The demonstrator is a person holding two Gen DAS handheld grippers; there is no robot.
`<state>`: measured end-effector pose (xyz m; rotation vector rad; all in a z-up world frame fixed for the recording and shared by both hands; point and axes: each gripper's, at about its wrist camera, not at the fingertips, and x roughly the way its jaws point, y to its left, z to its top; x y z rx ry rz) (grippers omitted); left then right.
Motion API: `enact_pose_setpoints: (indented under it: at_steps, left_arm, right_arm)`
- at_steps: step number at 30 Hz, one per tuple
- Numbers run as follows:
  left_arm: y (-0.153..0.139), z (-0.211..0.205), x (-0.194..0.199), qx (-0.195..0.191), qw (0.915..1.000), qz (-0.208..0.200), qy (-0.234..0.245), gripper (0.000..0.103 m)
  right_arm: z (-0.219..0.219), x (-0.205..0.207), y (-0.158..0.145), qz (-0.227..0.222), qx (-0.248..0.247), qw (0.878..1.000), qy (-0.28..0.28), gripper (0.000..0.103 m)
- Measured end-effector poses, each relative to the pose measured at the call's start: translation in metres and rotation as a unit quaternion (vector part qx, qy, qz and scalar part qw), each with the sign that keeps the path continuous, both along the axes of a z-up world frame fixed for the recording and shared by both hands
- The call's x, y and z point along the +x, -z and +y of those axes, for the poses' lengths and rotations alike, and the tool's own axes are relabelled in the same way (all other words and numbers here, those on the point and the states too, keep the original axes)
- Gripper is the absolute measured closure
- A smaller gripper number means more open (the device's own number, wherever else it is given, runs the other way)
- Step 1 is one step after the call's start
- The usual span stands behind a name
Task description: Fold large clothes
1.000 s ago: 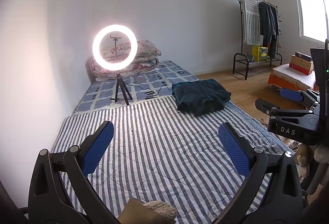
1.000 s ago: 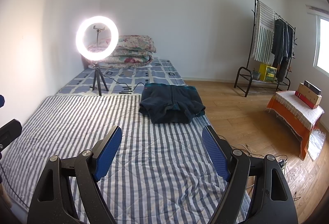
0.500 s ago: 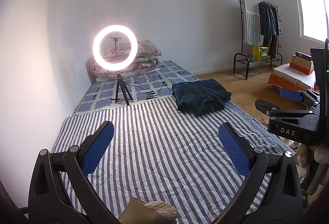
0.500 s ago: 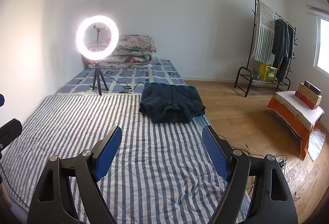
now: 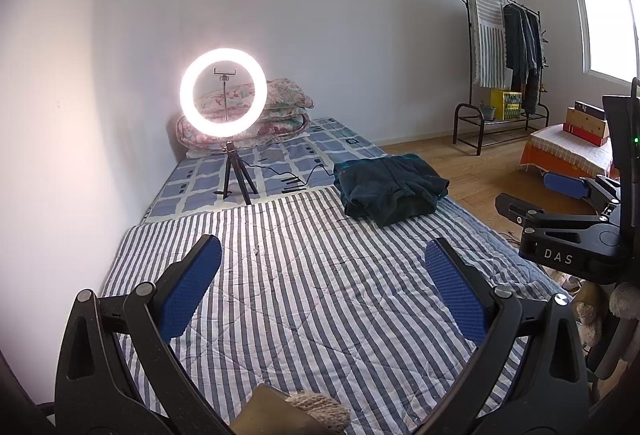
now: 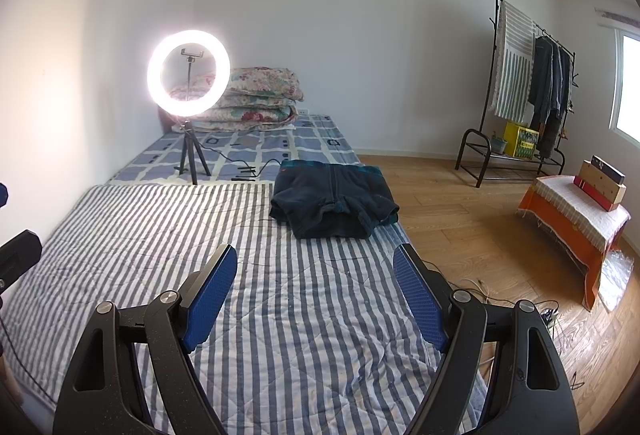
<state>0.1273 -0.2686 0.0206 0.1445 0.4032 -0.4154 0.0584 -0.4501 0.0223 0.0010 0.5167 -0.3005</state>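
A dark blue-green garment (image 5: 390, 191) lies folded in a thick pile on the striped blanket (image 5: 320, 275), near the bed's right edge; it also shows in the right wrist view (image 6: 334, 201). My left gripper (image 5: 322, 259) is open and empty, held above the near part of the blanket, well short of the garment. My right gripper (image 6: 315, 267) is open and empty, also above the blanket, closer to the garment. The right gripper's body shows at the right of the left wrist view (image 5: 568, 231).
A lit ring light on a tripod (image 5: 223, 93) stands on the bed behind the blanket, its cable (image 5: 296, 179) trailing toward the garment. Folded floral quilts (image 6: 256, 95) lie by the wall. A clothes rack (image 6: 528, 87) and an orange-draped low table (image 6: 576, 219) stand on the wood floor at right.
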Motion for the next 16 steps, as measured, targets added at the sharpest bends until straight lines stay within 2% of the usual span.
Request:
enact_pose_setpoints:
  at_steps: [16]
  left_arm:
    - [0.002,-0.0004,-0.0007,0.001,1.0,-0.005,-0.001,0.0]
  right_arm:
    - [-0.0027,-0.0016,0.0026,0.001,0.003,1.0,-0.002,0.023]
